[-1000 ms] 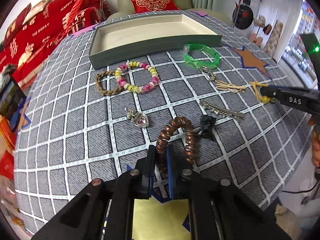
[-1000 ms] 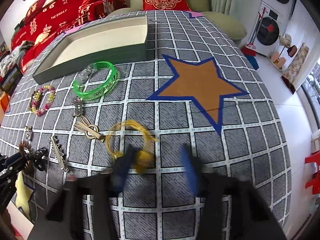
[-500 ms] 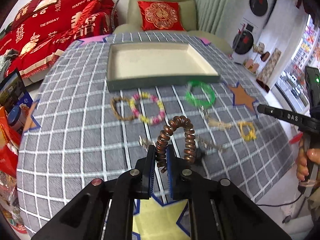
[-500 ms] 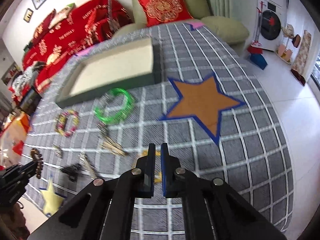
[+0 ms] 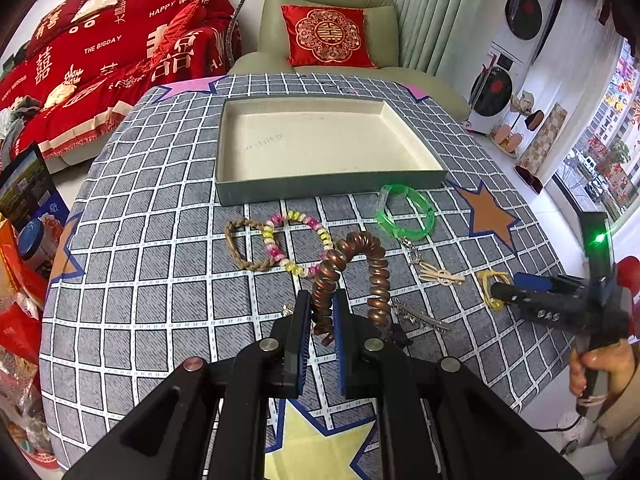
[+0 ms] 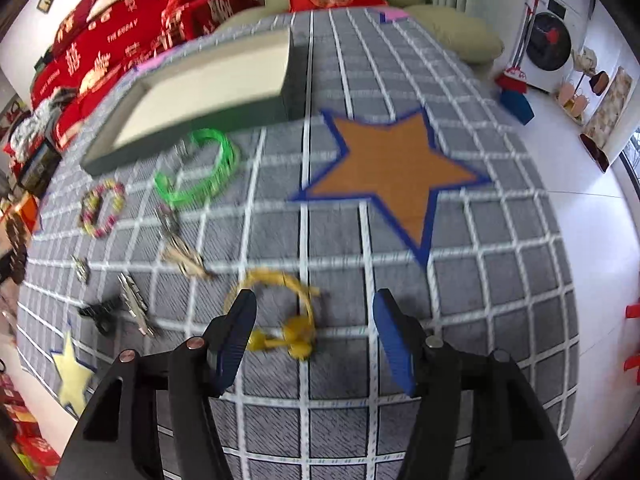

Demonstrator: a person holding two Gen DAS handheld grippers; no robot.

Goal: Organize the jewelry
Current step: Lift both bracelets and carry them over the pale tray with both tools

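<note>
Your left tongs (image 5: 320,320) grip the coil bracelet (image 5: 352,276); right tongs (image 6: 314,332) are opening over the yellow band (image 6: 288,320). Three bracelets lie before one tray (image 5: 320,188).

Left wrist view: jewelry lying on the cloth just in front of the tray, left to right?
Braided rope bracelet → pink and yellow bead bracelet → green bangle → yellow cord piece, at the right gripper. The copper coil bracelet is held up in the left gripper, so it is left out.
</note>
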